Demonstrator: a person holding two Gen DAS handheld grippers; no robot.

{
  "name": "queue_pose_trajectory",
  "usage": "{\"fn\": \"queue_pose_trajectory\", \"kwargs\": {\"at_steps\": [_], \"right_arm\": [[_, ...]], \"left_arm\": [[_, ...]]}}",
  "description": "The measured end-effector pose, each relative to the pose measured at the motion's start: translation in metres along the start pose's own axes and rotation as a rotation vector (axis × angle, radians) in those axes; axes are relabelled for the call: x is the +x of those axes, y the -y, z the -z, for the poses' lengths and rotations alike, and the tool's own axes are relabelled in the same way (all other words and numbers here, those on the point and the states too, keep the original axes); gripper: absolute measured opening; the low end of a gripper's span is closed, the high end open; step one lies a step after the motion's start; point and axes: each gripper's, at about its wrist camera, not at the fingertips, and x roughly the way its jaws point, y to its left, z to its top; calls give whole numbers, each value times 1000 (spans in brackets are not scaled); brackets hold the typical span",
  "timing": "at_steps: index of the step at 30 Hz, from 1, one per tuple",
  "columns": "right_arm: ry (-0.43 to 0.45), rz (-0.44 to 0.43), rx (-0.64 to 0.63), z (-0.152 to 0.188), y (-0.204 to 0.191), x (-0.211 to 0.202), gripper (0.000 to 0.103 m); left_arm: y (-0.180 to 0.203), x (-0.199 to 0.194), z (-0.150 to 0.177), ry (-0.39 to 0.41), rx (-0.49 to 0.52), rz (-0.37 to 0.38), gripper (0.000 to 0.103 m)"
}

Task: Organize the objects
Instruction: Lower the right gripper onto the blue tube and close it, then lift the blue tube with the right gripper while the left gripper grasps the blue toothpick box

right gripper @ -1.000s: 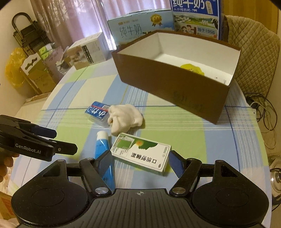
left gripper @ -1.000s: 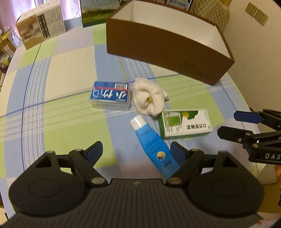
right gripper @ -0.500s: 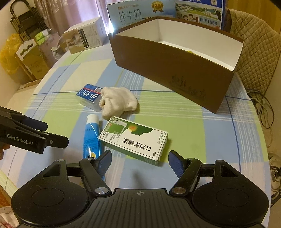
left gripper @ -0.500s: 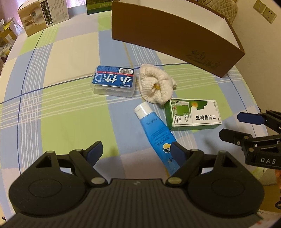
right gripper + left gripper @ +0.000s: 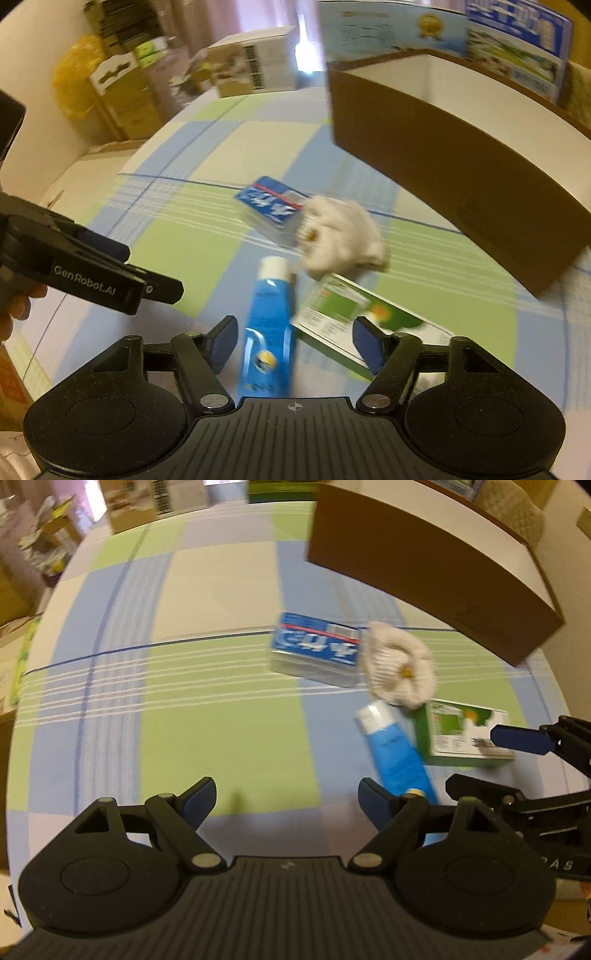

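Note:
A blue tube [image 5: 269, 325] with a white cap lies on the checked tablecloth [image 5: 221, 720], between the fingers of my right gripper [image 5: 295, 341]. Its jaws are closing and the pads do not touch the tube. A green and white box [image 5: 351, 314] lies against the right finger. Beyond are a rolled white sock [image 5: 343, 236] and a blue-labelled clear case [image 5: 269, 210]. My left gripper [image 5: 288, 799] is open over bare cloth, with the tube [image 5: 397, 753] just right of its right finger. The views are blurred.
An open brown cardboard box [image 5: 424, 565] with a white inside stands at the back right. Milk cartons [image 5: 517, 55] stand behind it and a small carton [image 5: 251, 66] at the table's far edge. Stacked boxes [image 5: 122, 96] are on the floor to the left.
My right gripper has swung left from the green box to the blue tube, and its jaws have narrowed. My left gripper has shifted left, so the tube is now outside its right finger.

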Motion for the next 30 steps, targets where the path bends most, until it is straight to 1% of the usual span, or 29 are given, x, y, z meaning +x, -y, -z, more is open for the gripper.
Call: {"fn": "queue_pose_trajectory", "kwargs": {"at_steps": [4,10,15,18,21,24,27,30], "right_arm": [[-12,-13,-25,-9,-14,20,52],[-38,33,-63,-21,-25,48,42],[-69,81,-80,-22,-27,69,39],[-90,94,-87,-19,-29,79,33],[-92,97,-118,-13,-35,82,32],[-93,70,-147,-6,-44,79,32],[-71,66,-164,2,-48,76,32],[-68,54,-175,5,-49,75,31]], "left_arm": [[-20,0,2,9,-43,-24,82],[-43,0,3,29,-81,-45,82],[-52,1,2,35,-89,-46,82],[-53,3,3,30,-87,-41,82],[-54,6,4,23,-84,-34,82],[-54,7,6,17,-83,-29,82],[-55,7,7,17,-81,-24,81],[-53,7,8,16,-71,-20,81]]}}
